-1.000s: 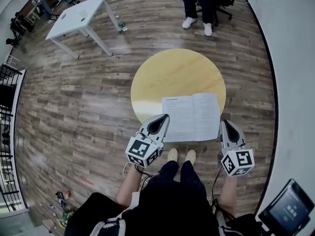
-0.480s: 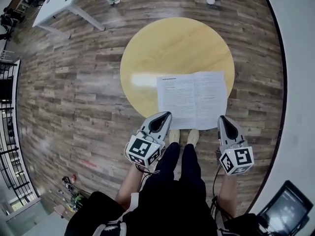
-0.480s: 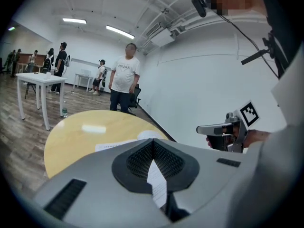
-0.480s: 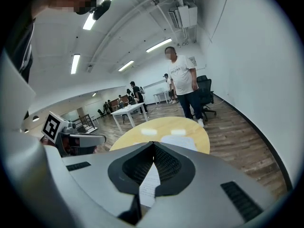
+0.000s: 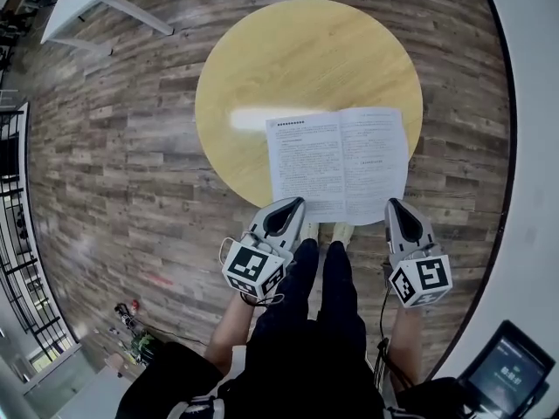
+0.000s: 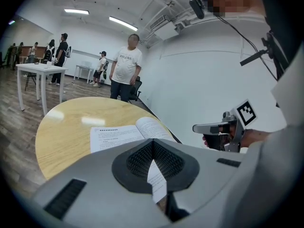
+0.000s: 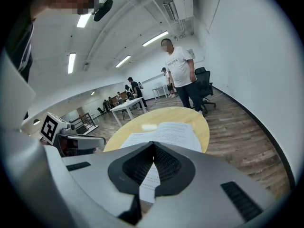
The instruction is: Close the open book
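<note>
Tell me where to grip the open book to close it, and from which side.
Take the right page by its near outer corner, coming from your side with the right gripper. The book lies flat, spine pointing away from you, and that corner seems to overhang the table, leaving room beneath for a jaw. That gripper's jaws are shut; open them first.

Counter: a round, light yellow wooden counter (image 5: 297, 68), standing on the grey-brown plank floor (image 5: 131, 173).
On the counter: an open white-paged book (image 5: 339, 164), lying flat, its near edge over the rim.
</note>
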`<state>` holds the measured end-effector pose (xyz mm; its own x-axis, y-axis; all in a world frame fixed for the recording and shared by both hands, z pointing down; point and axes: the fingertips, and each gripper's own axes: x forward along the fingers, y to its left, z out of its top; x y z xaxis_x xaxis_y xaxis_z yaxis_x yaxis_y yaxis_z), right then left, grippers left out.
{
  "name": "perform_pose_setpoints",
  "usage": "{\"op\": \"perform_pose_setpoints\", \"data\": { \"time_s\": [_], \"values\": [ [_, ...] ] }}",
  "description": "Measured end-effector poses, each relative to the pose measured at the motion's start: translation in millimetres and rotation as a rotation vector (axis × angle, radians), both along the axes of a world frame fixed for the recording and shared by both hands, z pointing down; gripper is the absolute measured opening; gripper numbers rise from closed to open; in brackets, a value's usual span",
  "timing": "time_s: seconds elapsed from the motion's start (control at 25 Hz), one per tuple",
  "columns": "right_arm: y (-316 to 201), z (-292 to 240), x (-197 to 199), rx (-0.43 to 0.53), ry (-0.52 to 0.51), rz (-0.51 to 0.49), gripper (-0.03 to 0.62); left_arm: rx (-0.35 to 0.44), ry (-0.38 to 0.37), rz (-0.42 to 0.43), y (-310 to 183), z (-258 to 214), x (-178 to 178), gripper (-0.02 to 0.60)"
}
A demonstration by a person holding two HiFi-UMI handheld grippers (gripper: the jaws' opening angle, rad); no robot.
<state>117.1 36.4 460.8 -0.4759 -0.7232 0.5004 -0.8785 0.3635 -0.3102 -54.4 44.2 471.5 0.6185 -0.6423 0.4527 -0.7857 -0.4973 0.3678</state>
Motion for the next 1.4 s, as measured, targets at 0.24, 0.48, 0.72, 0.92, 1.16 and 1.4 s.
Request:
{"op": "perform_pose_setpoints", "data": {
  "time_s": [0.24,0.48,0.72,0.92,1.16,1.4],
  "values": [
    [-2.3,13.6,-0.4,-0.057,-0.038,-0.027,0.005,0.011,0.002,-0.002,-7.2,-0.9,2.9,-0.002],
    [0.2,43.7,15.6,-0.192,-0.079,0.012,0.248,0.001,-0.001,-0.004,-4.4,1.0,2.7,-0.002],
    [-13.4,85.2,45.8,-0.301,-0.075,0.065,0.285,-0.014,-0.012,-0.014,-14.5,12.3,5.8,-0.002],
    [-21.1,102.6,62.0,-0.344,-0.054,0.091,0.285,-0.030,-0.019,-0.019,-14.8,18.8,5.6,-0.002],
    [-23.6,119.0,58.7,-0.405,-0.080,0.048,0.314,-0.044,-0.030,-0.020,-17.7,25.9,7.6,-0.002],
    [-38.4,143.1,66.9,-0.456,-0.119,0.019,0.342,-0.057,-0.049,-0.017,-32.8,38.7,21.3,-0.002]
  ]
}}
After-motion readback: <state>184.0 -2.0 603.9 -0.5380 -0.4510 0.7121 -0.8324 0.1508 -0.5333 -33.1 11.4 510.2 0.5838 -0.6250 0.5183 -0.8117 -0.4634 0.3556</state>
